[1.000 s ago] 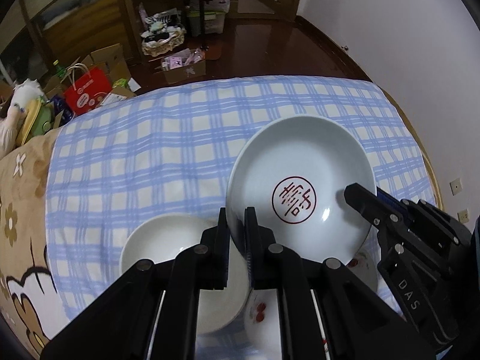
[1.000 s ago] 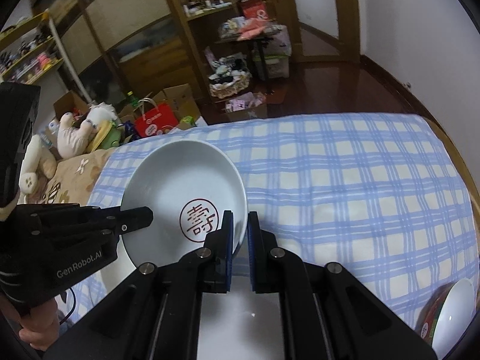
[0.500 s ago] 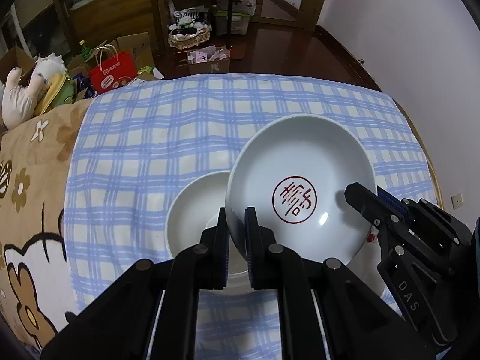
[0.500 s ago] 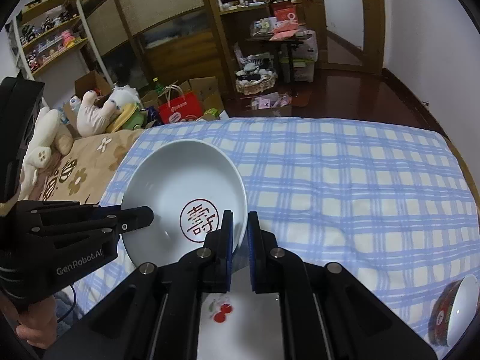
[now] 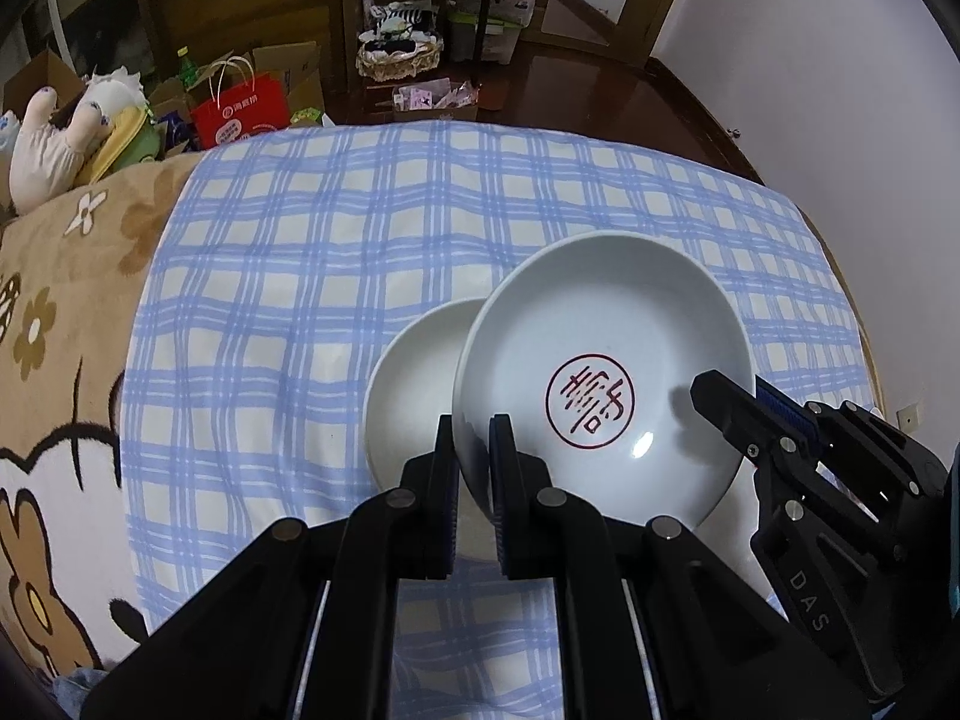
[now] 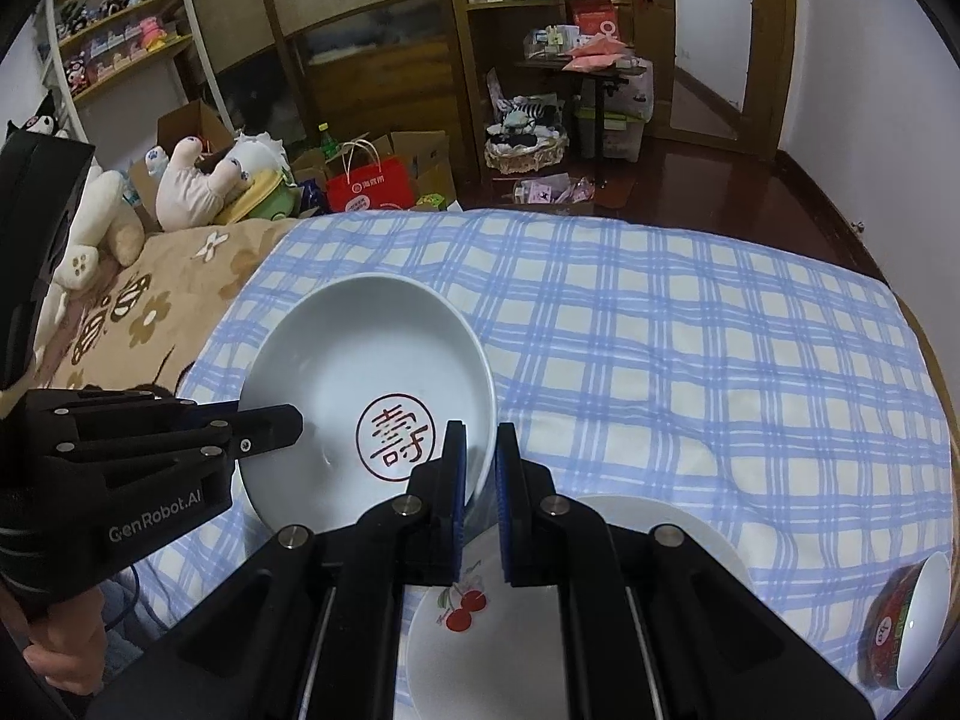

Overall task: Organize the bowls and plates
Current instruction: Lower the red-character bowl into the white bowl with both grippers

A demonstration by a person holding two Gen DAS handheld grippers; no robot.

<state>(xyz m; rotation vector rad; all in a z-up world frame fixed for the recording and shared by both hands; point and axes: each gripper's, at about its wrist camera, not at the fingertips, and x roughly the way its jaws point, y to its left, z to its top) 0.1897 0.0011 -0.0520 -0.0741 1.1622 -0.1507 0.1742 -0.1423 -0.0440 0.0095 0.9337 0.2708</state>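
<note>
Plate with the red seal hangs above the checked cloth, pinched at opposite rims by your left gripper and right gripper. Over the last second the plain white plate has slid under its left edge; the cherry plate lies nearer you. Stacking looks close, so lower evenly.
</note>
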